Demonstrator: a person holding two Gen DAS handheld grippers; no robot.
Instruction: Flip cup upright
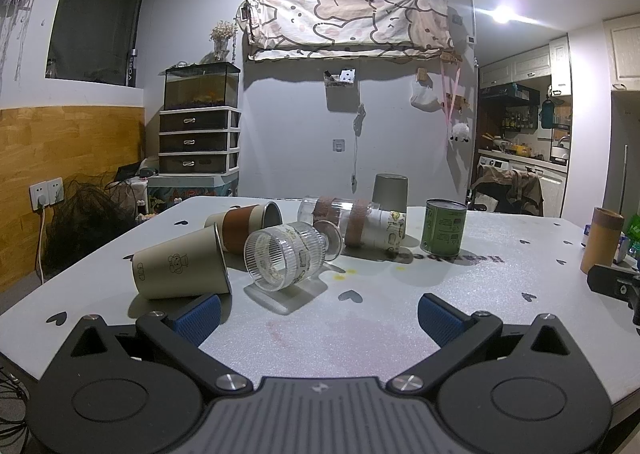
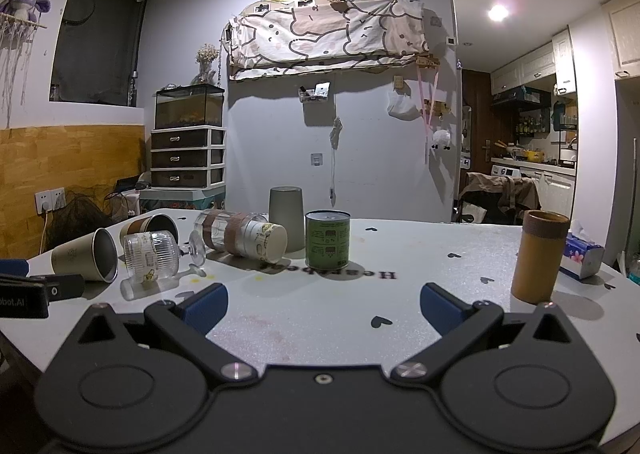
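Several cups lie on their sides on the white table (image 1: pixel 460 294): a beige metal cup (image 1: pixel 180 268) (image 2: pixel 86 260), a ribbed clear stemmed glass (image 1: pixel 286 256) (image 2: pixel 154 258), a beige cup with a brown sleeve (image 1: pixel 244 223) (image 2: pixel 148 228), and a clear tumbler with brown bands (image 1: pixel 354 223) (image 2: pixel 240 234). A grey cup (image 1: pixel 390 191) (image 2: pixel 286 215) stands upside down behind. My left gripper (image 1: pixel 320 316) is open and empty, just in front of the beige cup and the glass. My right gripper (image 2: pixel 322 306) is open and empty, in front of the green can.
A green can (image 1: pixel 444 232) (image 2: pixel 328 240) stands upright mid-table. A tan cylinder (image 1: pixel 602 240) (image 2: pixel 538 256) stands at the right, with a tissue pack (image 2: pixel 582 258) beyond it. The right gripper's body (image 1: pixel 618 284) shows at the left view's right edge, the left gripper's body (image 2: pixel 32 292) at the right view's left edge.
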